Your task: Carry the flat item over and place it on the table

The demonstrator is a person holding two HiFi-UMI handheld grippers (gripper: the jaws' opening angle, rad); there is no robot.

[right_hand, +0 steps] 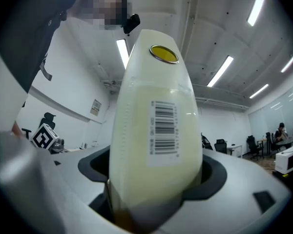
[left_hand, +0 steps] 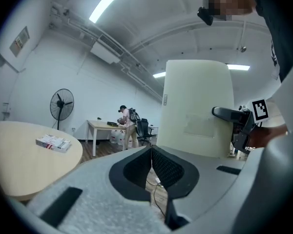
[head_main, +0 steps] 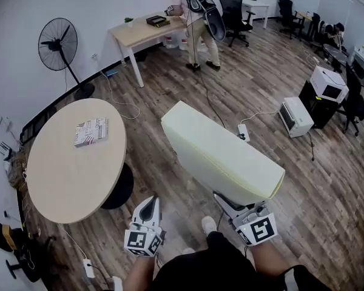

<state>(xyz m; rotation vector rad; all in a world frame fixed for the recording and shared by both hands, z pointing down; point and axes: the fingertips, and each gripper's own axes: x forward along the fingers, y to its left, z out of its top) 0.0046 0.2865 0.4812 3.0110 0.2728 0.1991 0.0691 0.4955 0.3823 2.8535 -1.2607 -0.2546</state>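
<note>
Your right gripper (head_main: 225,202) clamps the near edge of the pale flat cushion (head_main: 221,156), held above the floor at frame centre. Your left gripper (head_main: 149,208) is closed and empty, just right of the round table (head_main: 67,174).

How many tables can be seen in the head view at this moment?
3: the round table at left, a rectangular table by the far wall, a white desk at the back. More may hide at far right.
</note>
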